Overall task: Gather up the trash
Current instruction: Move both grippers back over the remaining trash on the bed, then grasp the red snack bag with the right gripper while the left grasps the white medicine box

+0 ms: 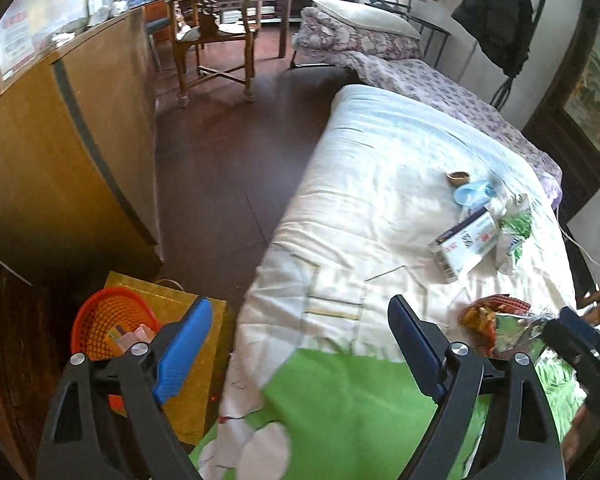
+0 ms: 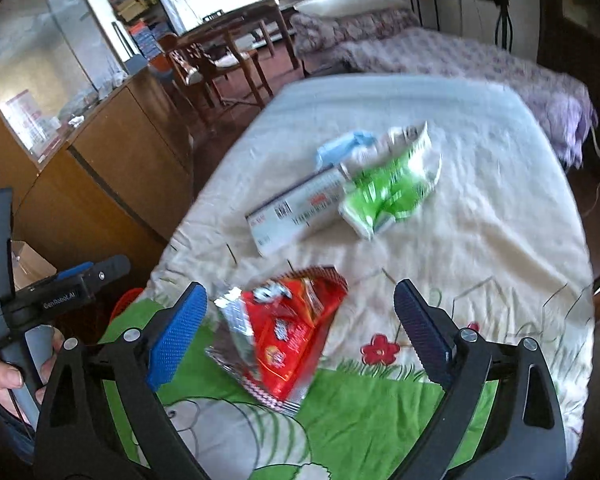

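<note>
Both tools gape wide and hold nothing. The right gripper (image 2: 300,320) hangs over a crumpled red snack wrapper (image 2: 288,332) near the bed's (image 2: 500,240) near edge; the left gripper (image 1: 300,344) points at bare quilt by the bed's left edge. Only the left view shows the orange basket (image 1: 108,320) on the floor beside it. Further up lie a white carton (image 2: 296,208), a green-and-white packet (image 2: 392,188) and blue plastic (image 2: 344,146); beyond, a wooden chair (image 1: 216,44)

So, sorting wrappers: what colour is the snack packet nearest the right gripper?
Red, silver inside; clearest in the right wrist view: snack packet.
</note>
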`<state>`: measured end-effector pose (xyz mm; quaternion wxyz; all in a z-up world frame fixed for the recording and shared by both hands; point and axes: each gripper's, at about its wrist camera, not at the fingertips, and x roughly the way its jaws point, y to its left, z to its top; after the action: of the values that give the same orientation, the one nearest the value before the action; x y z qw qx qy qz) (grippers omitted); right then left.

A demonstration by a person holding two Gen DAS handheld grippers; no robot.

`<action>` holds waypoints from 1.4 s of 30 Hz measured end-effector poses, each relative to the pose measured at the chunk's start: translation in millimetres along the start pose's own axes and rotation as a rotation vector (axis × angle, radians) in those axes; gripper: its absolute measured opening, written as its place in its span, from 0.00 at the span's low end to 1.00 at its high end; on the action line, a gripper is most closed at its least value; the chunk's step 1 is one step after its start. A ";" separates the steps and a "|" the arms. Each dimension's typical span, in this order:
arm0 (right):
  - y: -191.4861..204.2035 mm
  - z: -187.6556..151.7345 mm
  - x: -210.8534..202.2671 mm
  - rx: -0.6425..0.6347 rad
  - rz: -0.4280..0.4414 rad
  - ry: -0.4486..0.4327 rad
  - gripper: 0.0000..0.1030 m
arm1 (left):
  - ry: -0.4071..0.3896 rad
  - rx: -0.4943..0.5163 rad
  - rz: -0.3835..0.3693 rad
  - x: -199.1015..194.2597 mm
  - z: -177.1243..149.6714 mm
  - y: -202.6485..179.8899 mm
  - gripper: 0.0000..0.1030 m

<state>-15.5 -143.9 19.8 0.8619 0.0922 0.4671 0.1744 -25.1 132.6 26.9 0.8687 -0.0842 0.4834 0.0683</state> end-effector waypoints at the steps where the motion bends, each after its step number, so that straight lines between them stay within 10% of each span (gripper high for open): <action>1: -3.6 -0.8 3.4 0.019 0.009 0.007 0.89 | 0.001 0.007 -0.002 1.3 0.7 -3.1 0.85; 14: 13.0 -18.7 40.8 -0.043 -0.001 0.135 0.88 | 0.051 0.019 -0.049 23.6 2.7 -14.6 0.85; 19: 18.1 -21.4 39.2 -0.084 -0.033 0.119 0.55 | 0.054 0.015 -0.051 23.0 1.4 -13.5 0.85; 22: 16.7 -21.1 31.4 -0.082 -0.035 0.089 0.19 | 0.053 0.016 -0.049 22.6 1.0 -13.2 0.85; 42: -61.4 -5.7 -11.6 0.114 -0.138 -0.060 0.18 | 0.031 0.272 -0.056 41.5 20.2 -111.4 0.85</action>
<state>-13.0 -205.0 5.9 0.8789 0.1140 0.4553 0.0850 35.6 29.7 10.9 0.8660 0.0196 0.4991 -0.0234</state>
